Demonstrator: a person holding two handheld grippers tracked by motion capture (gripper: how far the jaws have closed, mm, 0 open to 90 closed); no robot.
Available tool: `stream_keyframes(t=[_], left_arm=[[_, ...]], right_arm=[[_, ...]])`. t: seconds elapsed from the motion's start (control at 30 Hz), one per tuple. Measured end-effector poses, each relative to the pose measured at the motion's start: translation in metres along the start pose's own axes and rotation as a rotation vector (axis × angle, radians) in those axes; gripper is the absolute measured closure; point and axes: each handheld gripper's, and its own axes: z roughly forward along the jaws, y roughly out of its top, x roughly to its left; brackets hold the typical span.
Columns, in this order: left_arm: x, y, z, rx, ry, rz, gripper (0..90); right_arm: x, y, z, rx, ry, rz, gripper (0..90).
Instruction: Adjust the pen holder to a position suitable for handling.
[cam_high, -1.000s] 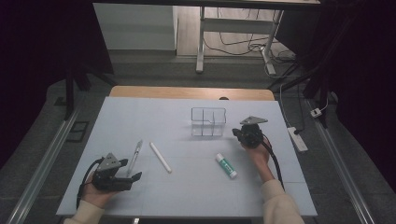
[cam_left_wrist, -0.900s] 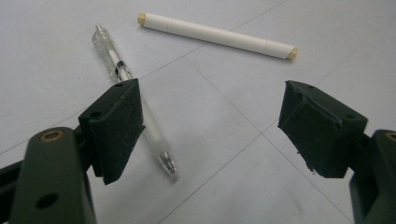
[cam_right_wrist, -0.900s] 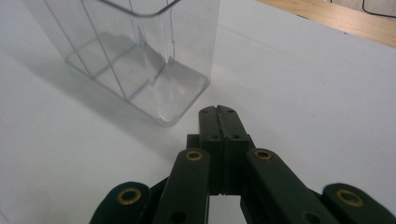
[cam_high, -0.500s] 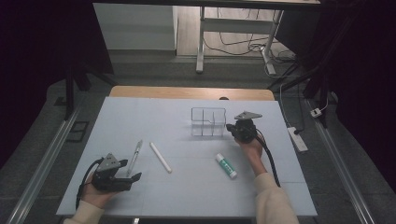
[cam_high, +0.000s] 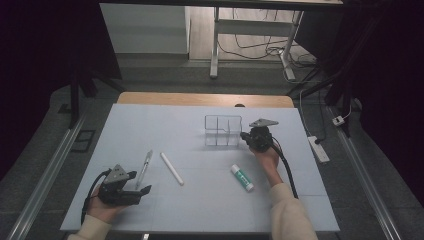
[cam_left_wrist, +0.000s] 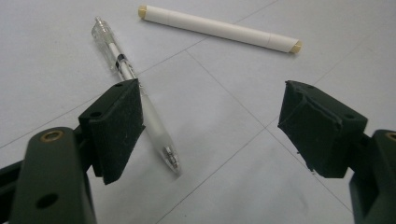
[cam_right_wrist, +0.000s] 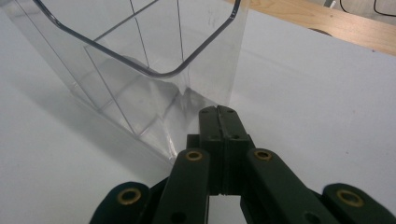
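My left gripper (cam_high: 141, 190) rests open near the table's front left corner. In the left gripper view its jaws (cam_left_wrist: 212, 112) stand wide apart with nothing between them; a clear pen (cam_left_wrist: 135, 93) lies just past the left pad and a white stick (cam_left_wrist: 219, 28) lies farther off. The pen (cam_high: 145, 162) and the white stick (cam_high: 171, 168) lie side by side on the mat. My right gripper (cam_high: 246, 136) is shut and empty, its tips (cam_right_wrist: 218, 112) at the lower right corner of the clear divided container (cam_right_wrist: 140, 56), which stands upright (cam_high: 223, 131).
A green-and-white glue stick (cam_high: 242, 177) lies on the pale mat (cam_high: 150, 125) below the right hand. A wooden strip (cam_high: 200, 98) runs along the far edge. A power strip (cam_high: 319, 148) lies on the floor to the right.
My right gripper has moved a little left and forward, up to the container's right side. The left gripper, pen, stick and glue stick have stayed put.
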Motion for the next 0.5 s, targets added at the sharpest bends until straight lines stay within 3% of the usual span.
stream_keyframes(t=[0.5], left_arm=[[-0.0002,0.0,0.0009,0.007,-0.003,0.004,22.2]], right_arm=[[0.0063,0.0024,0.0038,0.009,0.001,-0.002,88.8]])
